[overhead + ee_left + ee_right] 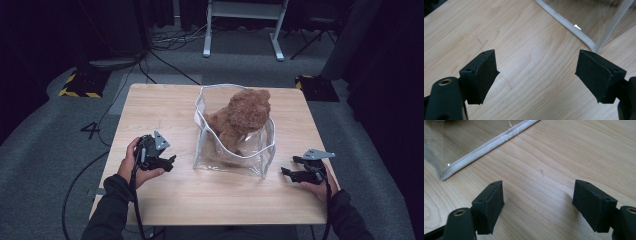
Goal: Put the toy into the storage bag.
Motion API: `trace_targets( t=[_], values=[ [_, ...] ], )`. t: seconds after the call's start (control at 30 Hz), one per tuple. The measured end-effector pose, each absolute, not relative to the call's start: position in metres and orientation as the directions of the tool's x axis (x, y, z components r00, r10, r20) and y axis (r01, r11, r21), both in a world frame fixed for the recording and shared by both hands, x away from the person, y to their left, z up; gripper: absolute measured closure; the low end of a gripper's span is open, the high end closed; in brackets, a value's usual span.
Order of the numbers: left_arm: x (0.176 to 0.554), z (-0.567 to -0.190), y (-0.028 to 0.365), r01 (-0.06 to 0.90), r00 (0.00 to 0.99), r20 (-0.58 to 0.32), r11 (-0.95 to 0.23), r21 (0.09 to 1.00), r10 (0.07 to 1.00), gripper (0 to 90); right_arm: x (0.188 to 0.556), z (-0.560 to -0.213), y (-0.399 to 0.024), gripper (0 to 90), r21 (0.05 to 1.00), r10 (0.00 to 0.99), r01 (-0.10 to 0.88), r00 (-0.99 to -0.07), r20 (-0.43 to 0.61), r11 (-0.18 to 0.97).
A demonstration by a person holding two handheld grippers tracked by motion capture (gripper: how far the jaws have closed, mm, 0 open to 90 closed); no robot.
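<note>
Clear plastic bag with brown teddy bear sat mid-table; left gripper and right gripper flanked it, jaws released, empty.

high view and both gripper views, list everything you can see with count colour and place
table: 1, light wood, centre of the high view
bag: 1, clear with white trim, upright on the table's middle, top open
plush toy: 1, brown, inside the bag, sticking out of its top
white frame: 1, white legs, on the floor beyond the table
striped blocks: 2, black with yellow stripes, on the floor past the far table corners
cables: several, black, on the grey carpet behind and to the left
left tool: 1, black, jaws open, just left of the bag, nothing between the jaws
right tool: 1, black, jaws open, just right of the bag, nothing between the jaws
hands: 2, dark sleeves, at the near edge
</note>
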State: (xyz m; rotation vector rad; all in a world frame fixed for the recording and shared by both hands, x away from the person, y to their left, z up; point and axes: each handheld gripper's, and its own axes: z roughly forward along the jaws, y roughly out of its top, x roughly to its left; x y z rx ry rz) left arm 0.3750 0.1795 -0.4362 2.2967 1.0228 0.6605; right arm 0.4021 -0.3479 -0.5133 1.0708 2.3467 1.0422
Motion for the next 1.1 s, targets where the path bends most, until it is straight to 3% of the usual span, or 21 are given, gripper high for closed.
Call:
trace_targets(
  t=[1.1],
  values=[
    [0.357,-0.482,0.207,0.559,0.578,0.130,-0.507,0.656,0.806,17.6,0.402,-0.513,-0.348,24.7,0.747,0.761,0.497,-0.649,-0.018,0.441]
  ],
)
